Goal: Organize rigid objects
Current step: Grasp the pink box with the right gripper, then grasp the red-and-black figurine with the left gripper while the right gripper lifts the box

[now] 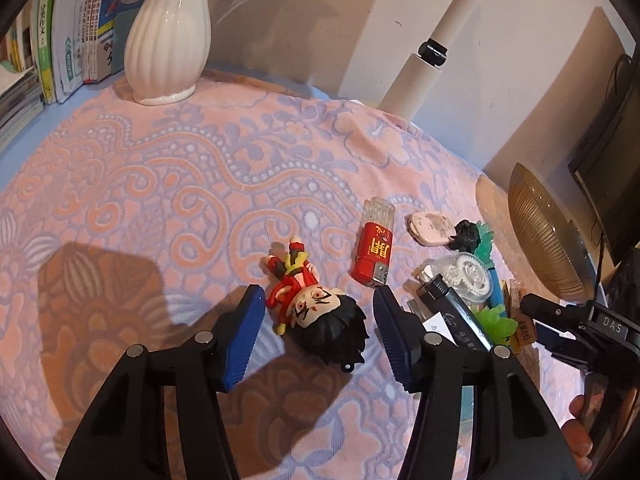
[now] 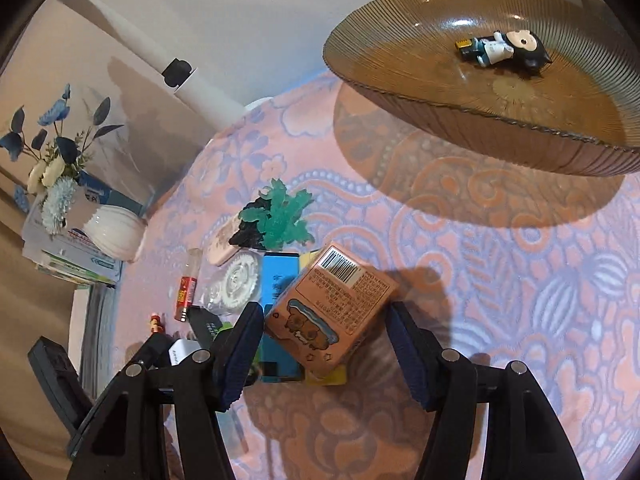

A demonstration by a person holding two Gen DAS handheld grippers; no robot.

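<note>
The left gripper (image 1: 318, 300) stands partly open around a glossy plastic figurine (image 1: 316, 300) with red clothes and black hair, which lies on the soft patterned cloth (image 1: 160, 180); the pads seem not to press it yet. The right gripper (image 2: 324, 320) is also open around a small cardboard box (image 2: 332, 308). In the ribbed amber glass dish (image 2: 400, 80) lies only one penguin-like figurine (image 2: 504, 50), so most of the pile, for example the red lighter (image 1: 372, 252), is left.

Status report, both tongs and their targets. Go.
Left tongs open, straddling the red-robed figurine on the cloth. Right tongs open around the orange box, which lies atop the pile. Lighter near.
</note>
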